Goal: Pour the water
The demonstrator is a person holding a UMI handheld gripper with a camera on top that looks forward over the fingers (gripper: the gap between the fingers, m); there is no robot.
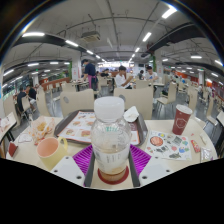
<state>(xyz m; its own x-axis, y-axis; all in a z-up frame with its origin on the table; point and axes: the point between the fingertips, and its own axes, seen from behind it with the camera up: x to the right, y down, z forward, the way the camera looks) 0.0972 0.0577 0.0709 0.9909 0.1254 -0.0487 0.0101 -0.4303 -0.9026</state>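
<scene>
I have the gripper (112, 163) apparently clamped on the water bottle (111, 140); an orange cup (48, 151) near left; a red cup (181, 119) far right.

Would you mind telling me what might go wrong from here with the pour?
The water bottle between the fingers looks capped, so tipping now would pour nothing. The orange cup sits off beside it, so swinging over could bump it. Nearby paper placemats would soak up spills.

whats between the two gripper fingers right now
A clear plastic water bottle with a white cap stands upright between the pink pads, seen in the gripper view. Whether both pads press it is unclear.
</scene>
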